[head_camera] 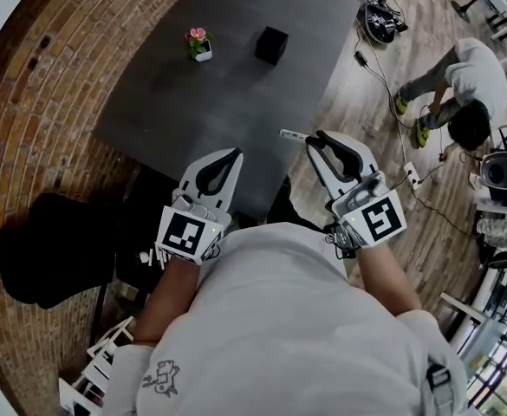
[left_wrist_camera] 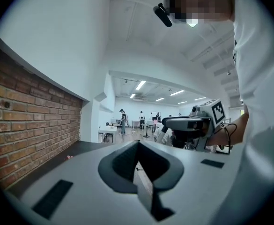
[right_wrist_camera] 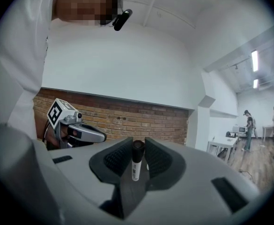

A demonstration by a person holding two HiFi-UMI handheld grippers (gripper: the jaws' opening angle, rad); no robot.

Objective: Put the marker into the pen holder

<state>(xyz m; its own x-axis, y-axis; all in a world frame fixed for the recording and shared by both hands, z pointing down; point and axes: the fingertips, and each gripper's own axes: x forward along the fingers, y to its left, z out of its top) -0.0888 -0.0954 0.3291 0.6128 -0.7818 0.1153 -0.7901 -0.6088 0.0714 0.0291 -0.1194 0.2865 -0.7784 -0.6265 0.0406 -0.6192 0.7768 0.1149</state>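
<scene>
While the right gripper (head_camera: 315, 137) is clamped on the marker (right_wrist_camera: 137, 161), dark cap up between its pads, the left gripper (head_camera: 233, 152) rides alongside with jaws together and nothing in them. Holder (head_camera: 271, 45) stands well ahead of both, on the table (head_camera: 149, 120), roughly on a line between the two; a small flowerpot (head_camera: 199, 44) sits off to the holder's left-gripper side. The carry-over looks barely begun. To do it well: bring the marker above the holder's mouth, stand it upright, lower one end inside before easing the jaws apart. Holder looks small and light, so a sideways nudge could topple it; keep clear of the pot.
</scene>
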